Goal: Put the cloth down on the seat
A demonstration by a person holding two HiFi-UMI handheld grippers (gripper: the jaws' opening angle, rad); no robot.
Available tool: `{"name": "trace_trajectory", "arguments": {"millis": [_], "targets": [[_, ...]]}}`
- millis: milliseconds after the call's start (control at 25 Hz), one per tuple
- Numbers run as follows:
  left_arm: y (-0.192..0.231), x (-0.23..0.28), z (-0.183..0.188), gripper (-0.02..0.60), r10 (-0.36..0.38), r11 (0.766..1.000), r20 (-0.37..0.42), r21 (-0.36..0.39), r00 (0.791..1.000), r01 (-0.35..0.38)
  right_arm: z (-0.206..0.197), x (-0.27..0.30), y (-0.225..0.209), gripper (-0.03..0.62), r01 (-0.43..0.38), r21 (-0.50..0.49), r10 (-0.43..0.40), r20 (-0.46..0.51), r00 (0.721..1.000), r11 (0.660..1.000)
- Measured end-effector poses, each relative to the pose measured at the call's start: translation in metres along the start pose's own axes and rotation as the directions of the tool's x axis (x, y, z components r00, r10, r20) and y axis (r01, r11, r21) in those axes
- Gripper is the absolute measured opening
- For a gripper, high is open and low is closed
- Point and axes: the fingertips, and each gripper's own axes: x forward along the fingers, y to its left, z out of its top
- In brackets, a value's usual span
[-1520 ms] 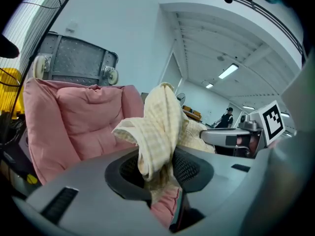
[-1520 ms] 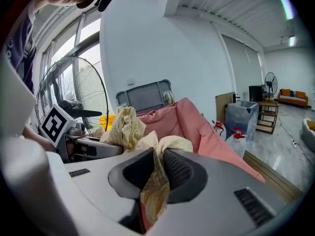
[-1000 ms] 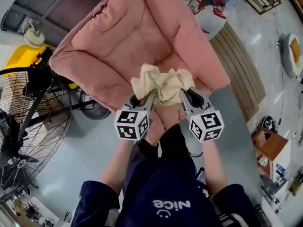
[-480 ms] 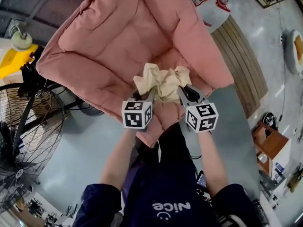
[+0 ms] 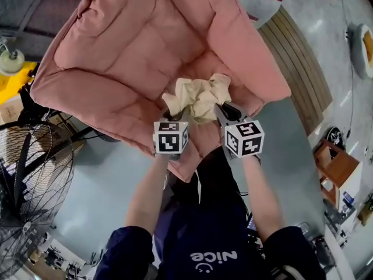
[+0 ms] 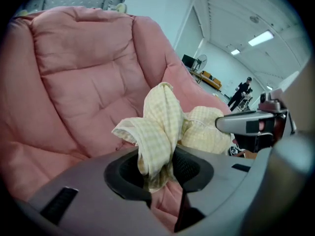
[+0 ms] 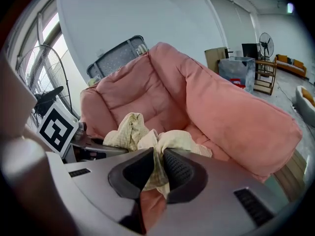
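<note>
A crumpled pale yellow checked cloth [image 5: 198,97] hangs bunched between both grippers over the front of a big pink padded chair [image 5: 128,57]. My left gripper [image 5: 176,120] is shut on the cloth's left part [image 6: 157,132], a fold pinched between its dark pads. On the right, my right gripper [image 5: 220,113] is shut on the other bunch [image 7: 158,156]. The cloth hovers just above the chair's seat [image 5: 204,69]. In the left gripper view the right gripper [image 6: 246,124] shows at the right; the left gripper's marker cube [image 7: 58,126] shows in the right gripper view.
A large black floor fan [image 5: 29,185] stands at the left beside a yellow object [image 5: 11,77]. A slatted wooden platform [image 5: 297,57] runs along the chair's right side. A small brown cabinet [image 5: 335,174] sits at the far right. A person [image 6: 242,90] stands far off.
Both grippers moved forward with the cloth, further over the chair's front edge toward the seat. The grip on the cloth is unchanged.
</note>
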Motion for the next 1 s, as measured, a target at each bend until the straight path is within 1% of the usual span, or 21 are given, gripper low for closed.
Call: {"name": "trace_trajectory", "arguments": {"millis": [40,200,320,400,480,560,680,760,840,920,1000], "targets": [[0.001,0.006,-0.002,0.148,0.002,1.0,-0.017,0.011,1.0,-0.002,-0.004,0.004,-0.003,0.087,0.002,0.002,-0.002,-0.008,1.0,1.0],[0.005,0.023,-0.013,0.15,0.008,0.999,-0.069,-0.036,0.998,-0.011,-0.02,0.016,-0.015,0.087,0.023,0.038,-0.021,-0.04,0.999,0.999],[0.005,0.032,-0.02,0.15,0.019,0.999,-0.096,-0.041,0.995,-0.023,-0.035,0.023,-0.022,0.087,0.018,0.087,-0.012,-0.07,0.997,0.996],[0.007,0.037,-0.029,0.152,0.016,0.995,-0.108,-0.095,0.994,-0.026,-0.048,0.026,-0.027,0.087,0.024,0.118,-0.014,-0.088,0.996,0.993],[0.011,0.044,-0.037,0.153,0.012,0.985,-0.12,-0.172,0.993,-0.033,-0.059,0.03,-0.033,0.087,0.036,0.141,-0.021,-0.104,0.994,0.989],[0.015,0.052,-0.047,0.155,0.008,0.974,-0.14,-0.221,0.99,-0.039,-0.069,0.033,-0.04,0.087,0.047,0.167,-0.026,-0.123,0.992,0.985],[0.02,0.064,-0.061,0.157,0.024,0.972,-0.172,-0.227,0.985,-0.063,-0.083,0.042,-0.047,0.087,0.053,0.214,-0.022,-0.145,0.989,0.975],[0.024,0.072,-0.066,0.158,0.04,0.97,-0.184,-0.23,0.982,-0.082,-0.091,0.052,-0.05,0.087,0.063,0.209,-0.028,-0.163,0.986,0.976],[0.027,0.078,-0.068,0.16,0.044,0.961,-0.191,-0.261,0.981,-0.094,-0.097,0.058,-0.052,0.087,0.079,0.193,-0.042,-0.188,0.981,0.978],[0.025,0.08,-0.066,0.16,0.04,0.951,-0.198,-0.295,0.979,-0.098,-0.097,0.058,-0.056,0.087,0.092,0.212,-0.048,-0.207,0.977,0.973],[0.027,0.074,-0.056,0.16,0.048,0.946,-0.207,-0.305,0.977,-0.111,-0.09,0.056,-0.055,0.087,0.095,0.245,-0.042,-0.212,0.976,0.965]]}}
